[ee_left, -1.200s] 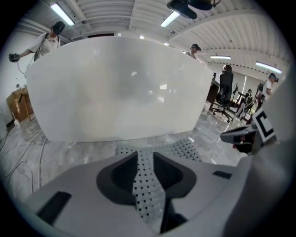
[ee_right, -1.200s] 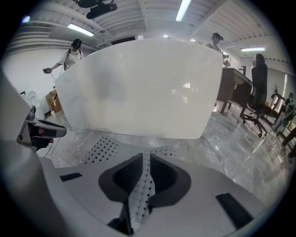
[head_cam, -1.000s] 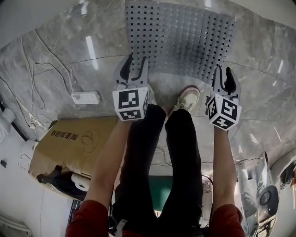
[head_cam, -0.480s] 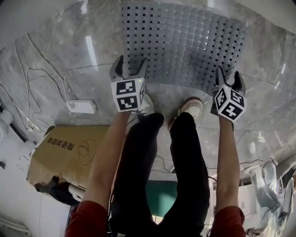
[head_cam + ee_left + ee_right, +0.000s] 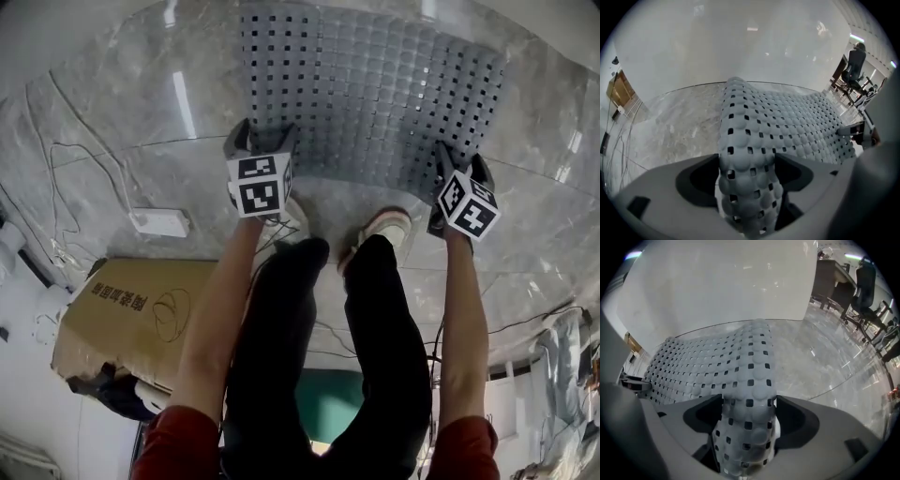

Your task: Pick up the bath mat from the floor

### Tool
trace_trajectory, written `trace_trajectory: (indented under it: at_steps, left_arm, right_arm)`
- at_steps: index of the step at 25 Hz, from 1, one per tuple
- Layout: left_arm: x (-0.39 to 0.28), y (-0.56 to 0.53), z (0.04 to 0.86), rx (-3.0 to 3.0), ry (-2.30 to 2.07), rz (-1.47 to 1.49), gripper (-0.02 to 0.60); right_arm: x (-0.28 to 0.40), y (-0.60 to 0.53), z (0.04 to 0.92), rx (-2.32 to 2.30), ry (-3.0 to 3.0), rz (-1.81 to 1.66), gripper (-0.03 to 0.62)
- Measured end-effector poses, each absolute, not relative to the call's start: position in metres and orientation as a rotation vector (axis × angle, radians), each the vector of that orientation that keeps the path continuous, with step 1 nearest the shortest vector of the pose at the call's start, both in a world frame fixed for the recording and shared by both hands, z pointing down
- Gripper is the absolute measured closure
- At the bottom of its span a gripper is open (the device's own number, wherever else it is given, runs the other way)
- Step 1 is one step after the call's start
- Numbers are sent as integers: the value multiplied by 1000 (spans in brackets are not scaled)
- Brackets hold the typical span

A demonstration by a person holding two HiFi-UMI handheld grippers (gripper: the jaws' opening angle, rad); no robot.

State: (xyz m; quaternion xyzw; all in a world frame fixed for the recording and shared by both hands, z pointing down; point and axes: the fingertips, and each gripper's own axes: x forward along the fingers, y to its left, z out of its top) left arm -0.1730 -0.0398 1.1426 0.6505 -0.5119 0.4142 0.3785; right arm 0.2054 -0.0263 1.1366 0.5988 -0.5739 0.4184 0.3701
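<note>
Nearest the camera, the person's red sleeves (image 5: 178,441) and black trousers (image 5: 375,347) are filling the bottom of the head view. Two bare forearms (image 5: 220,319) are reaching steeply down on either side of the legs. Left of the legs a cardboard box (image 5: 141,305) is lying on the grey marble floor (image 5: 122,122), and a white power strip (image 5: 161,222) is lying just beyond it. Pale shoes (image 5: 382,225) are standing just short of the mat (image 5: 375,84).

The left gripper (image 5: 261,141) is sitting over the mat's near left corner and the right gripper (image 5: 460,161) over its near right corner. They are well apart and both are pointing steeply down. Both have just been opening, and each is now standing released with its jaws spread wide. In the left gripper view a strip of the grey mat, bubbled and pierced with square holes, is running up between the jaws and filling the gap from one inner face to the other. It is not looking squeezed. The right gripper view is showing the same at the other corner: the mat's edge is lying between the spread jaws and nothing is clamping it.

Beyond the grippers the mat is lying spread on the floor, stretching away towards a white wall (image 5: 740,47). Far off, at the right edge of the left gripper view, an office chair (image 5: 855,65) is standing.
</note>
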Motion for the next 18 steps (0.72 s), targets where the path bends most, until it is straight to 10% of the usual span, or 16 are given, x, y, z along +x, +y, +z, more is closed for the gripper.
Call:
trace_trajectory:
  at_steps: [18]
  left_arm:
    - [-160, -29, 1119, 1596, -1163, 1040, 388]
  right_arm:
    - [175, -23, 1101, 1569, -1501, 1179, 416]
